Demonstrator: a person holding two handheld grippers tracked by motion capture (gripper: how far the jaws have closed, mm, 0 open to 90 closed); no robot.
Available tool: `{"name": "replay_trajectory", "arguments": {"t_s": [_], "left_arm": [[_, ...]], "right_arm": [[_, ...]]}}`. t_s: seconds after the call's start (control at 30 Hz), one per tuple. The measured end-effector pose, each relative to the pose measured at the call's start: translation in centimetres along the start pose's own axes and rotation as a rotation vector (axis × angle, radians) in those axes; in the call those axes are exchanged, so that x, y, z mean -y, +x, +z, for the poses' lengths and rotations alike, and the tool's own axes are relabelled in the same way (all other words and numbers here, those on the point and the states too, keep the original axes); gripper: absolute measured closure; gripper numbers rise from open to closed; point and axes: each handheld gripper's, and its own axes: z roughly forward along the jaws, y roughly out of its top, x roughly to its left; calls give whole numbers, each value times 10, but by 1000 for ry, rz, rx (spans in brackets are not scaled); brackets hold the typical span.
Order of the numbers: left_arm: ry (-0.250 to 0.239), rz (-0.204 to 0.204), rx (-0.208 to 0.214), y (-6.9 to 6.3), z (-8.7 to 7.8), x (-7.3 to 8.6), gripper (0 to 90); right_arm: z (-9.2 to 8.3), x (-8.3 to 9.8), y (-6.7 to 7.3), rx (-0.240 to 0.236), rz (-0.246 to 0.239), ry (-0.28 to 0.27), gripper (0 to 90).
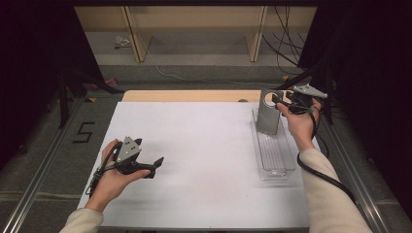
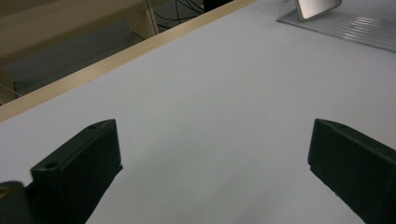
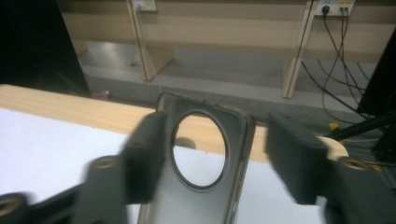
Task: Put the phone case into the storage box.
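A grey phone case point(image 1: 268, 116) with a round hole near its top stands upright at the far end of a clear plastic tray point(image 1: 275, 158) on the right of the table. My right gripper point(image 1: 282, 97) straddles the case's top edge. In the right gripper view the case point(image 3: 187, 205) sits between the jaws: the left jaw overlaps its left edge, while a gap separates the right jaw from its right edge. My right gripper point(image 3: 217, 126) is open. My left gripper point(image 1: 148, 151) rests low at the table's left, open wide over bare white surface point(image 2: 210, 135), nothing between its jaws.
A white sheet point(image 1: 204, 145) covers the table, with a wooden strip point(image 1: 194, 95) along the far edge. Behind stand wooden shelf legs point(image 1: 133, 34) and loose cables point(image 1: 286, 43). Floor tape reading "5" point(image 1: 83, 132) lies left. The tray point(image 2: 355, 30) and case point(image 2: 315, 7) show far off in the left gripper view.
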Motion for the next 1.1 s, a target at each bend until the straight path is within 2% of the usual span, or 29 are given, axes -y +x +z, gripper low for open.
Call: {"name": "replay_trajectory", "arguments": {"t_s": [0.03,0.2,0.3,0.37,0.43,0.67,1.1], "left_arm": [[0,0,0,0,0,0,21],[-1,1,-1,0,0,0,21],[1,1,-1,0,0,0,21],[1,1,-1,0,0,0,22],[1,0,-3,0,0,0,22],[2,1,-4,1,0,0,22],[5,-1,-1,1,0,1,23]], "right_arm": [[-2,-1,-2,-6,17,-10,503],[-10,-3,-6,-9,66,-24,687],[-13,-4,-6,8,79,-15,817],[-15,-3,-6,37,88,0,895],[-16,-2,-6,75,96,31,900],[-10,5,-4,116,98,104,900],[1,12,1,129,69,145,900]]}}
